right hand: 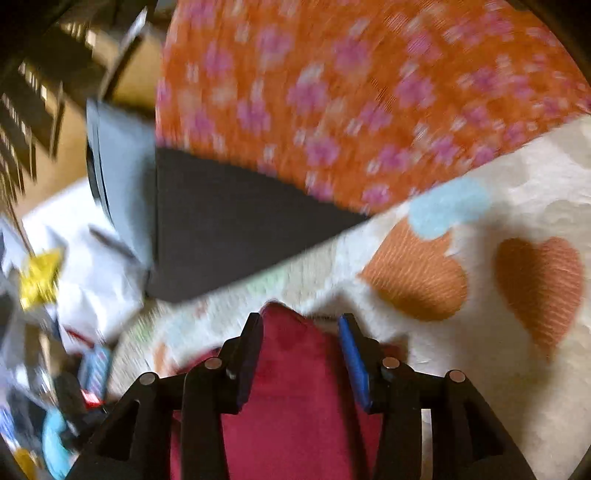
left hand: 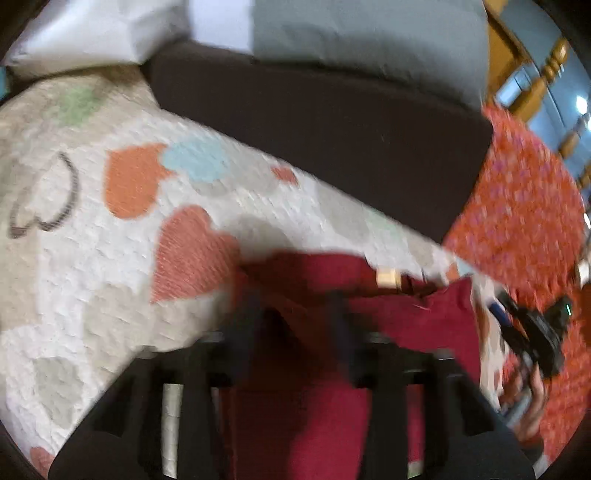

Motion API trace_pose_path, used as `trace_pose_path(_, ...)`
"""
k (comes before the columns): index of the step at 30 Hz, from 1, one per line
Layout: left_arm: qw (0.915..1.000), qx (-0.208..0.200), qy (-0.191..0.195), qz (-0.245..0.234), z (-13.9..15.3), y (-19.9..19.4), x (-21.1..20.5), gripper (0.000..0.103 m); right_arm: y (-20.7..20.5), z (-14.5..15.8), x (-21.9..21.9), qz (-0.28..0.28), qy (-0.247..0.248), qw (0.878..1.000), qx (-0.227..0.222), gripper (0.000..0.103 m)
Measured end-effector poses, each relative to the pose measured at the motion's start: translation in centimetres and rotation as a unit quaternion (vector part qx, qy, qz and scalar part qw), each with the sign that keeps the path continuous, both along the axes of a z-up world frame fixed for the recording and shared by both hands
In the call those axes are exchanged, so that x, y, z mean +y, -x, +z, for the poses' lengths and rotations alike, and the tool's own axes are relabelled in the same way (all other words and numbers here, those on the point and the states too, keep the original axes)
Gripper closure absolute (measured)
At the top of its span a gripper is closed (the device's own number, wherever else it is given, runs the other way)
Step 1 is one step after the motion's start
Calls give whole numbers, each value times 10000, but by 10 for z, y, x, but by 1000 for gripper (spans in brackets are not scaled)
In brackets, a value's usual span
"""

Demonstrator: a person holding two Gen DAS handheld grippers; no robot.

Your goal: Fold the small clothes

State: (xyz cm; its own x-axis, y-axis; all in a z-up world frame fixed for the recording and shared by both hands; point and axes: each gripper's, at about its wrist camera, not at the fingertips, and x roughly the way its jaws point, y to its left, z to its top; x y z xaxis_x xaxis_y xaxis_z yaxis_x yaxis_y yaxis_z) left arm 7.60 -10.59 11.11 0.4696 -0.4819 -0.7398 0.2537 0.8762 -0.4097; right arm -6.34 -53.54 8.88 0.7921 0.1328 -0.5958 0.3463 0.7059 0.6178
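A dark red garment [left hand: 406, 314] lies on a white quilt with heart shapes [left hand: 110, 277], and a small tan label [left hand: 388, 277] shows at its far edge. My left gripper [left hand: 293, 317] hovers over it, blurred, its jaws apart and the red cloth beneath and between them. In the right wrist view the same garment [right hand: 291, 406] runs up between the fingers of my right gripper [right hand: 301, 332] and ends in a small peak just past the tips. Those jaws also stand apart, the pads not pressing. The right gripper [left hand: 532, 325] and a hand [left hand: 528, 398] show at the right of the left wrist view.
A dark brown flat panel [left hand: 332, 129] lies across the quilt's far side, with an orange flowered cloth [right hand: 351, 92] next to it. A white pillow [left hand: 92, 33] and a grey-blue one [left hand: 369, 37] lie beyond. Wooden furniture [left hand: 535, 81] stands far right. Loose clutter [right hand: 40, 280] fills the right view's left edge.
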Motion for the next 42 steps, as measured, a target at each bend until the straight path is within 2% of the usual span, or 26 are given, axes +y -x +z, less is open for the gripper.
trace_pose_path(1,9997,-129,125,137,5,2,5,32,3,3,2,39,1,10000,-34,62)
trace_pose_path(4,9992,-289,276,100,14,6,4,31,0,8,32,665,424,9967,170,62)
trace_pose_path(7,9994,-344,10,-71,7,13,-11,31,-11,-2,63,1034,933,9892,448,62)
trace_pose_path(9,9990,-246,-283,-231,-7,12,-26,31,-24,-17,77,992,1295,9830,840,62)
trace_pose_path(13,9954,57,-944,-179,-45,-2,-39,31,-63,-53,81,1160,1975,9598,1621,63)
trace_pose_path(15,9923,377,-1180,-18,-69,-13,-35,31,-67,-51,70,1043,2041,9613,1527,63)
trace_pose_path(17,9935,566,-988,-8,-80,-17,-28,31,-66,-41,59,902,1803,9700,1356,63)
trace_pose_path(19,9943,538,-925,-32,-80,-16,-26,31,-54,-27,51,641,1788,9748,1166,62)
trace_pose_path(22,9935,373,-1076,-55,-75,-10,-29,31,-51,-23,50,593,2013,9694,1271,62)
trace_pose_path(25,9923,234,-1209,-142,-71,-3,-34,31,-58,-34,48,725,1887,9675,1517,62)
trace_pose_path(27,9915,158,-1281,-182,-70,2,-38,31,-62,-41,56,1080,1743,9692,1362,63)
trace_pose_path(28,9913,134,-1300,-181,-69,2,-39,31,-65,-42,64,1174,1978,9638,1351,74)
trace_pose_path(29,9914,129,-1288,-177,-69,1,-40,31,-68,-40,69,1175,2254,9574,1370,95)
trace_pose_path(30,9917,137,-1267,-177,-69,-1,-40,31,-70,-37,73,1146,2486,9527,1322,95)
trace_pose_path(33,9922,83,-1237,-138,-71,-5,-41,31,-68,-22,67,793,2625,9573,914,95)
trace_pose_path(38,9922,102,-1238,-142,-76,-7,-42,31,-80,-50,54,676,2317,9584,1522,95)
trace_pose_path(42,9916,27,-1284,-122,-73,-4,-41,31,-62,-29,55,425,2095,9682,1297,85)
